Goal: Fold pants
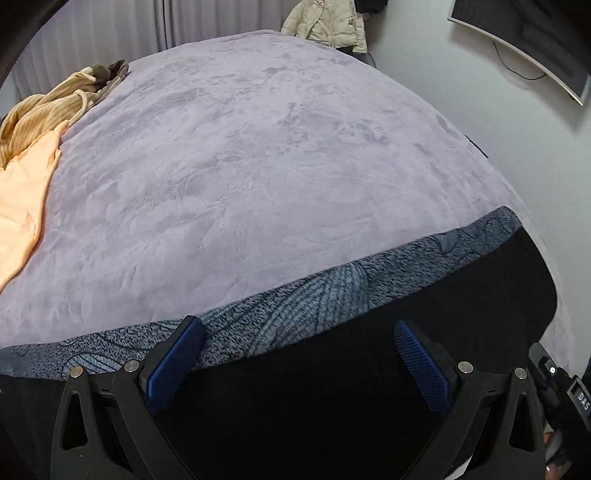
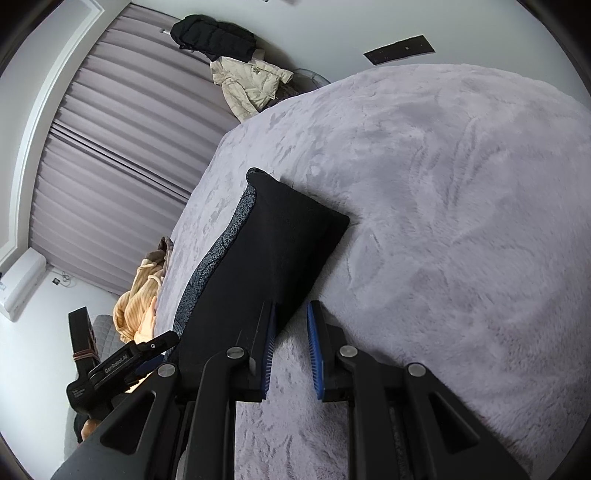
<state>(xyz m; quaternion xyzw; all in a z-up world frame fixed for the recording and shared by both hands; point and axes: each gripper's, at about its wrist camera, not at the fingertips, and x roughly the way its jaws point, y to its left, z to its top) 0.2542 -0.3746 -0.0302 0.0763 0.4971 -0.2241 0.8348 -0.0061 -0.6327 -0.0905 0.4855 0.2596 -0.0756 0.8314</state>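
Note:
The black pants (image 1: 332,387) lie folded on the lilac blanket (image 1: 240,166), with a speckled grey-blue inner band (image 1: 295,295) showing along their far edge. My left gripper (image 1: 295,323) hovers over them, open wide, nothing between its blue pads (image 1: 177,365). In the right wrist view the pants (image 2: 273,251) stretch away as a long black strip. My right gripper (image 2: 293,306) sits at their near corner with a narrow gap between its pads (image 2: 314,350). Blanket (image 2: 443,221) shows through the gap and the cloth edge runs by the left finger without being pinched. The left gripper (image 2: 129,365) shows at lower left.
A heap of beige ribbed and orange clothes (image 1: 37,122) lies at the bed's left edge, also seen as the clothes heap (image 2: 136,306). A cream jacket (image 1: 325,22) hangs beyond the far end. A screen (image 1: 524,37) is on the wall; curtains (image 2: 110,147) line the side.

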